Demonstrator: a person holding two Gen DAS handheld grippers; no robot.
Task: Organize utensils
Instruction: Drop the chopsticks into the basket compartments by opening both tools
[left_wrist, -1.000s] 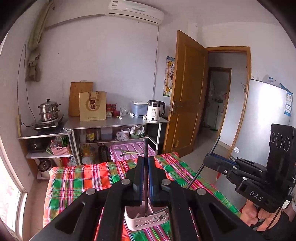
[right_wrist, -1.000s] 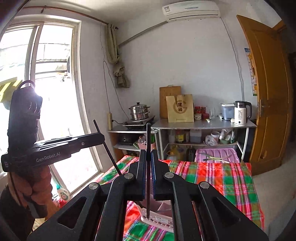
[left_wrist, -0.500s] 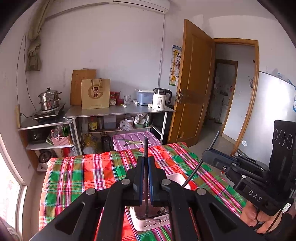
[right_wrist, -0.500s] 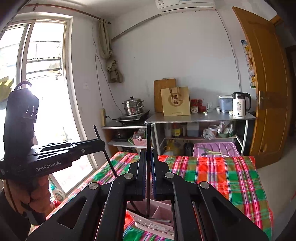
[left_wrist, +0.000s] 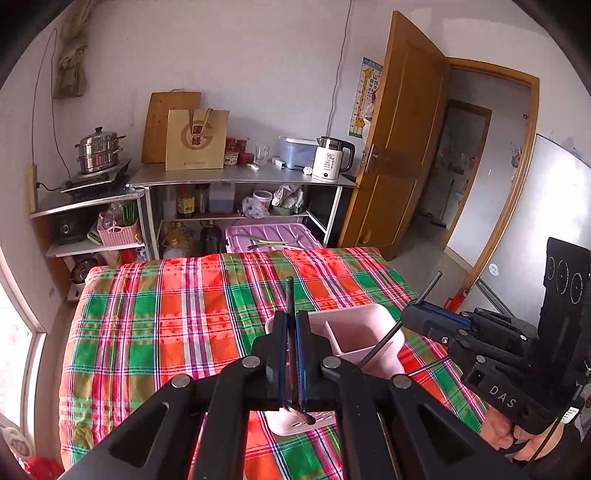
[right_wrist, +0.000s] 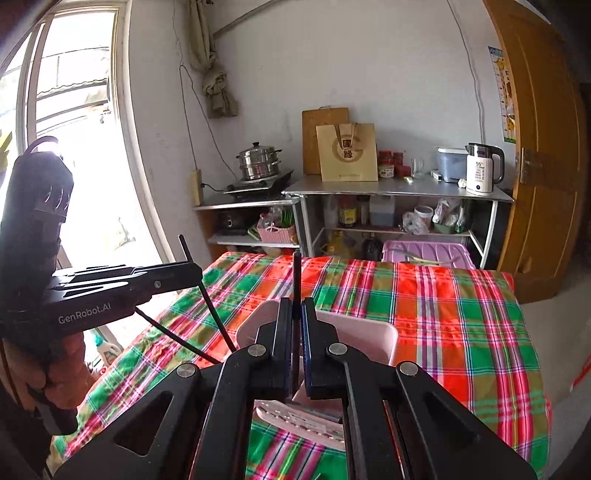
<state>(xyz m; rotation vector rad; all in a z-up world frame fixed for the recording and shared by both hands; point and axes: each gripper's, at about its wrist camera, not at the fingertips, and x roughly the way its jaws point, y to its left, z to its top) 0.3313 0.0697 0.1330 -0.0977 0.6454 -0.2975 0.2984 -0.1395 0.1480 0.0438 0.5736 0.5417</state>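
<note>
Chopsticks clamped in both tongs above a pink holder

Left tongs (left_wrist: 291, 328) pinch one dark chopstick (left_wrist: 290, 295); right tongs (right_wrist: 295, 314) pinch another chopstick (right_wrist: 296, 273). Both sticks reach down toward the divided pink utensil holder (left_wrist: 354, 332), which stands on the plaid-covered table (left_wrist: 166, 314).

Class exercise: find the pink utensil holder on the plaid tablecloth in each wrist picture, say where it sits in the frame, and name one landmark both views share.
Left wrist view: the pink utensil holder sits lower centre, right of the left claw.
Right wrist view: the holder sits lower centre, mostly behind the right claw.
Shared landmark: the white kettle on the steel shelf.
</note>
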